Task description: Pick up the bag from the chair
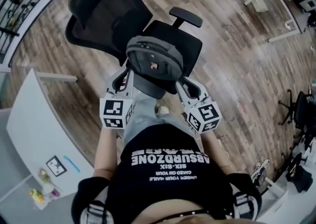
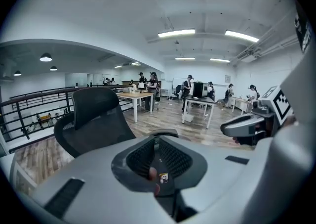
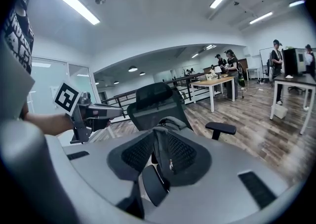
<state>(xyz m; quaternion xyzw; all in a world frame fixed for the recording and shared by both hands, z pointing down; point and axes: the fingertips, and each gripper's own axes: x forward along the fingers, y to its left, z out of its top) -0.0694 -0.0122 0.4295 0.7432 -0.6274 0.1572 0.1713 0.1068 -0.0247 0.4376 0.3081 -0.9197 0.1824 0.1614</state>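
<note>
We find the grey bag (image 1: 154,62) sitting on the seat of the black chair (image 1: 106,5), its small logo patch facing up. The left gripper (image 1: 122,80) is at the bag's 7 o'clock and the right gripper (image 1: 186,88) at its 5 o'clock. Each tip is just beside the bag's lower edge, though we cannot tell whether either one touches it. In the left gripper view the jaws are closed together with nothing clamped between the pads (a dark surface with a small tag shows just beyond them). In the right gripper view the jaws stand partly apart — the pads press on nothing, and a dark vertical strip with a zip pull shows in the gap. The chair's armrest (image 1: 185,17) lies at the bag's 1 o'clock.
</note>
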